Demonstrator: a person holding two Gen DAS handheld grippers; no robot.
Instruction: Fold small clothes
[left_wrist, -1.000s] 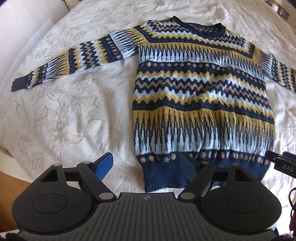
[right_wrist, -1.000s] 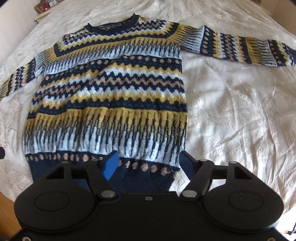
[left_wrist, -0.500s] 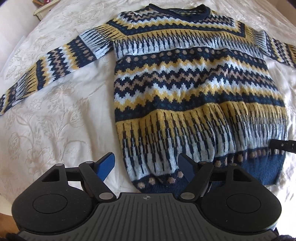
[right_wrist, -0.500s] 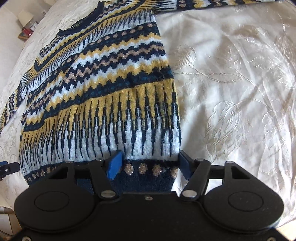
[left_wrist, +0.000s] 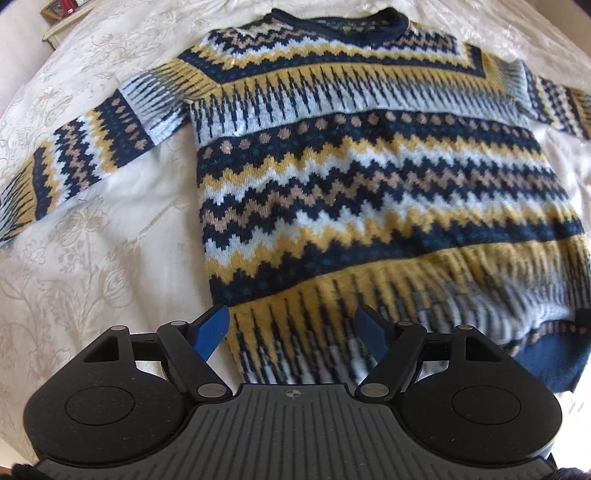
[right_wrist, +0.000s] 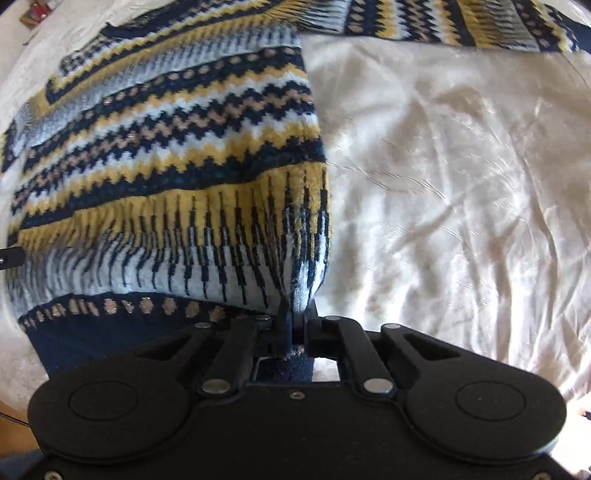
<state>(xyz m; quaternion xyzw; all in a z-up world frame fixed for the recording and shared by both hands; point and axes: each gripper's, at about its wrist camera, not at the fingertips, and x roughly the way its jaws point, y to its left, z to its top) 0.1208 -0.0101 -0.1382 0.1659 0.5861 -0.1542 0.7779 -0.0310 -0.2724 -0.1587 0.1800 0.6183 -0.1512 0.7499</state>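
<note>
Patterned sweater (left_wrist: 369, 192) lies flat on the bed (left_wrist: 92, 258), neckline toward the far edge. Left claw (left_wrist: 291, 332) is spread over the lower left hem corner. Right claw (right_wrist: 295, 332), pressed together, pinches the bunched lower right hem corner.

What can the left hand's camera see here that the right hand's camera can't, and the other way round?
Only the left wrist view shows the open left gripper, the sweater's whole neckline and left sleeve.

Only the right wrist view shows the right gripper shut on the sweater's bottom corner, the right sleeve out to its cuff, and much bare bedspread beside it.

Both show the patterned sweater lying face up on the pale floral bedspread.
</note>
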